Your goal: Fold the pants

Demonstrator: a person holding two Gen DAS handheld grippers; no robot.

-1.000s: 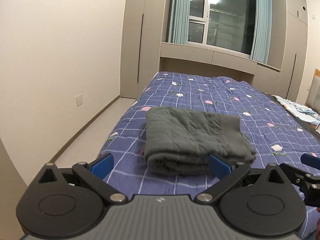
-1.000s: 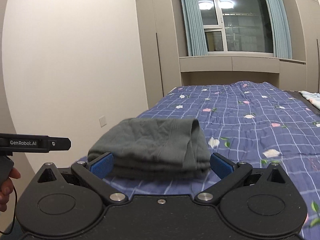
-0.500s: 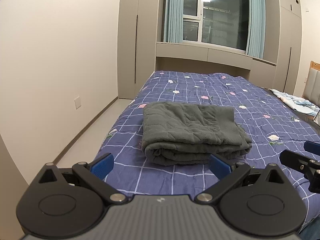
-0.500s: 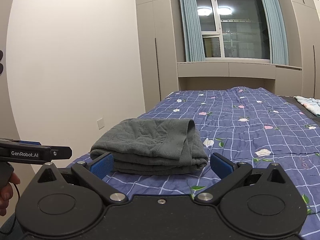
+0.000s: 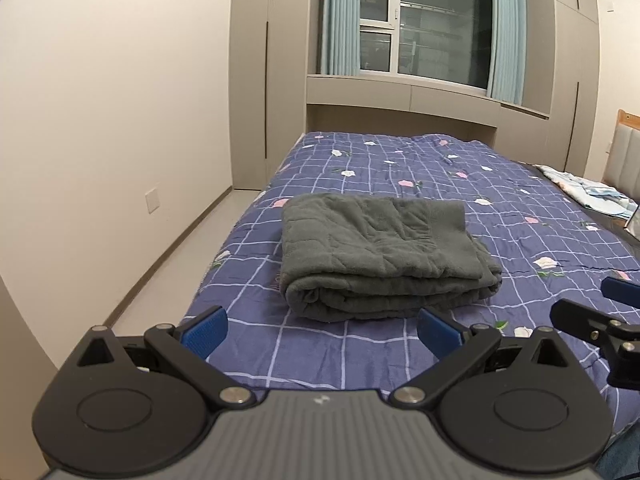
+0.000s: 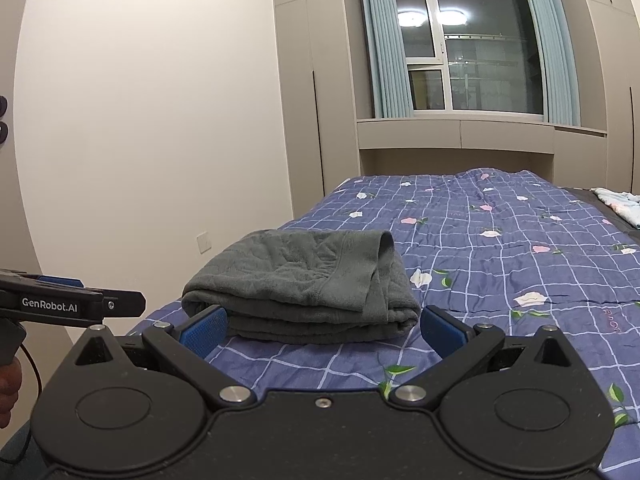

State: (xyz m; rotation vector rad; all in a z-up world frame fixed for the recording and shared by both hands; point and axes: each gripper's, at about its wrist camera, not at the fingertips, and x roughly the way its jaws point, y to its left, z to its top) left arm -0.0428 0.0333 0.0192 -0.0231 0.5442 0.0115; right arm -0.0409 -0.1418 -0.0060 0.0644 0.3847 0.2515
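Note:
Dark grey pants (image 5: 380, 252) lie folded into a thick rectangular stack near the left front of a bed with a blue checked floral quilt (image 5: 460, 184). The same pants (image 6: 304, 284) show in the right wrist view just beyond the blue pads. My left gripper (image 5: 322, 326) hangs open a short way in front of the stack, touching nothing. Wide apart too are the fingers of my right gripper (image 6: 322, 326), which holds nothing and sits close to the stack's near edge. The right gripper (image 5: 600, 320) also shows at the right edge of the left wrist view.
A pale wall with a socket (image 5: 153, 200) and a strip of floor (image 5: 180, 264) run along the bed's left side. Wardrobes and a curtained window (image 6: 472, 48) stand behind the bed. A light cloth (image 5: 588, 192) lies at the bed's far right. A hand (image 6: 8, 384) holds the left gripper.
Both grippers have drawn back from the folded pants and risen a little. The stack now lies farther from the pads in both views and has not moved on the quilt.

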